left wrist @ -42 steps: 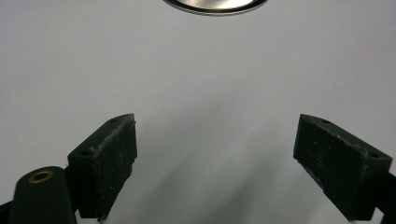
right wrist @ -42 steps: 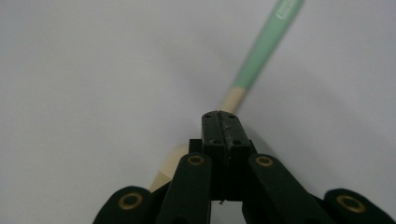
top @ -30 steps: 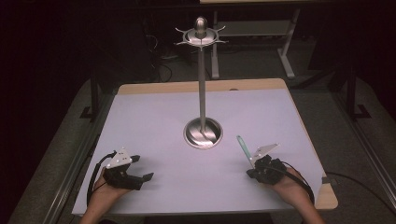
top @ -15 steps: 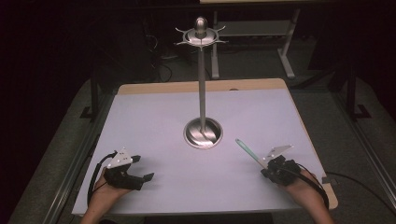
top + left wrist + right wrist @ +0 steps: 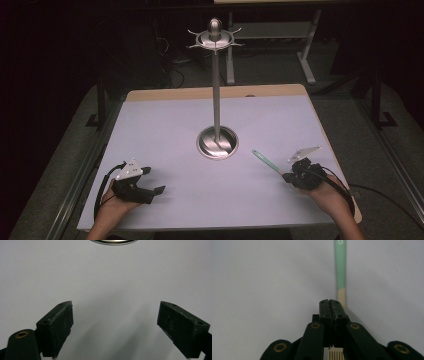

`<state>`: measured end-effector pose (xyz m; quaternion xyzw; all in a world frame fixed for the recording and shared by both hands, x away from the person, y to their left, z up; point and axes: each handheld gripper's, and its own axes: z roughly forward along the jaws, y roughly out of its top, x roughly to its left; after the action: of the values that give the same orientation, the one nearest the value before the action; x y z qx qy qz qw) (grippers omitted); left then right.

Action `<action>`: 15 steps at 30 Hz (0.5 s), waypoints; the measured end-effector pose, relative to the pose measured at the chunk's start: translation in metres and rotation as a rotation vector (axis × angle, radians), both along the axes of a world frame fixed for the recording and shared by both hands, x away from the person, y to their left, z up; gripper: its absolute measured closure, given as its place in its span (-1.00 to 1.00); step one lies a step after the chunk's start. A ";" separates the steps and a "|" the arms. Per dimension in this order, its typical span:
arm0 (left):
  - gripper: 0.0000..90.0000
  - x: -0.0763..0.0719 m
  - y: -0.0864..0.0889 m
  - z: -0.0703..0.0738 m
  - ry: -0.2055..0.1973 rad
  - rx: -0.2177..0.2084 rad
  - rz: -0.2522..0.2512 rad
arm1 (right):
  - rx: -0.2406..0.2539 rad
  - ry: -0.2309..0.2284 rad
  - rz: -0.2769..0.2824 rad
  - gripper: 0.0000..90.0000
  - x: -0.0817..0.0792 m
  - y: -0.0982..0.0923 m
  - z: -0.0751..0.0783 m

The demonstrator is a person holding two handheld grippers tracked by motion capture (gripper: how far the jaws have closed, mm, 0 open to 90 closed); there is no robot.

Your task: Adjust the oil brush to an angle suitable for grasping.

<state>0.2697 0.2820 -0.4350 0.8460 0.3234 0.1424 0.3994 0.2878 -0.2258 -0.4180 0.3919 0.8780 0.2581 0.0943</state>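
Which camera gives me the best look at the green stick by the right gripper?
The right gripper view: the green stick runs straight up from beside the shut jaws, showing its cream lower end. The high view shows it small and thin on the table.

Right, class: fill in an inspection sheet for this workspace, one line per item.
Surface: pale table top, bare apart from the items below.
Job's things: green-and-cream stick, raised off the top, pointing toward the stand.
Clutter: tall metal stand on a round base, upright at mid-table; its hooks carry nothing.
Grippers: left gripper open, nothing between its jaws, low over the near left of the table; right gripper shut on the stick's cream end, which sits at the side of the jaws.
Cables: black cable loops beside the left gripper; another cable trails off the right edge.
Surroundings: dark room, grey floor, a desk frame behind.
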 end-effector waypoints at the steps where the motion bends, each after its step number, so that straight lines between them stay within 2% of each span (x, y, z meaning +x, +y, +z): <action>1: -0.71 0.000 0.000 0.000 0.001 0.004 -0.002 | 0.000 -0.001 -0.007 0.93 0.001 0.001 0.001; 4: -0.71 0.000 -0.001 0.000 -0.001 0.000 -0.003 | 0.007 0.000 -0.007 0.85 0.008 0.002 0.005; 10: -0.71 -0.001 -0.001 0.000 0.002 -0.003 -0.006 | 0.004 0.036 -0.014 0.78 0.023 0.006 0.013; 15: -0.71 -0.001 -0.001 0.000 0.001 0.000 -0.009 | -0.035 0.061 0.010 0.72 0.036 0.013 0.017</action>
<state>0.2685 0.2809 -0.4345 0.8476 0.3195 0.1402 0.3999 0.3238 -0.2128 -0.4009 0.3937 0.8867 0.2311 0.0731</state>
